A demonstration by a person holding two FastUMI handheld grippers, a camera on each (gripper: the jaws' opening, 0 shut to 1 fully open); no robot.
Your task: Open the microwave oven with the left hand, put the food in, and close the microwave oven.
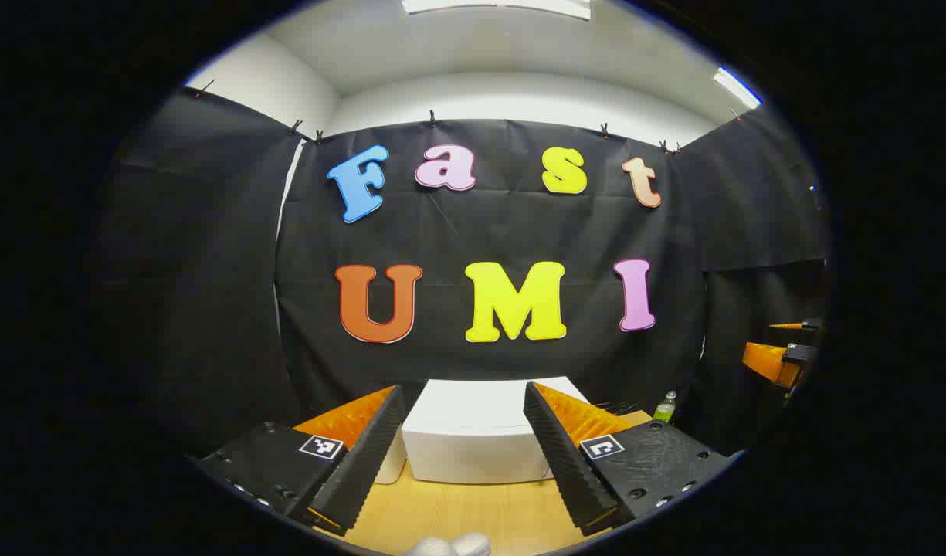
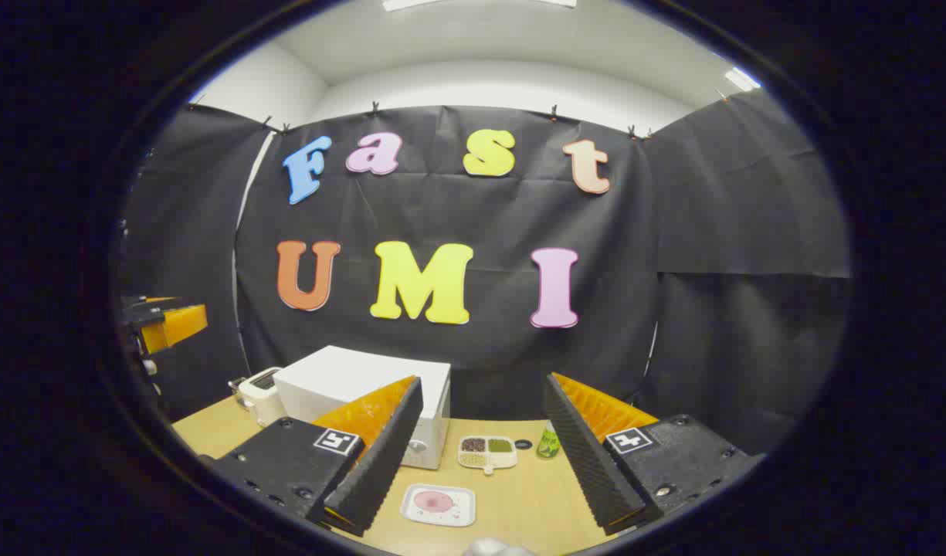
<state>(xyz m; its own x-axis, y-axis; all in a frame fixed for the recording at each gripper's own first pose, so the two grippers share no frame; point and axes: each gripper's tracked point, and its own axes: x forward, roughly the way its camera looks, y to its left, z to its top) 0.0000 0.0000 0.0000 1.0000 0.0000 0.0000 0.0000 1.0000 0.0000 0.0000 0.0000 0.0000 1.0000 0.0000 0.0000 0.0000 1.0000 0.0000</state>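
Microwave: white boxy microwave oven (image 2: 364,401) stands on the light wooden bench (image 2: 519,502), ahead of the right claw and to its left, partly behind that claw's left finger; seen straight ahead between the left claw's fingers (image 1: 476,440). Door looks closed.
Food: white rectangular tray with a pink round patty (image 2: 439,503) lies flat on the bench, just ahead of the right claw, between its fingers, nearer the left one.
Left claw (image 1: 463,452): fingers spread wide, nothing between them, held above the bench, facing the microwave.
Right claw (image 2: 480,455): fingers spread wide, holding nothing, above the bench.
Divided dish: white compartment dish of dark and green fillings (image 2: 487,452), beyond the tray, just right of the microwave.
Bottle: small green bottle (image 2: 548,442), right of the dish, close by the right finger.
Toaster: white toaster (image 2: 260,394), left of the microwave, touching or nearly so.
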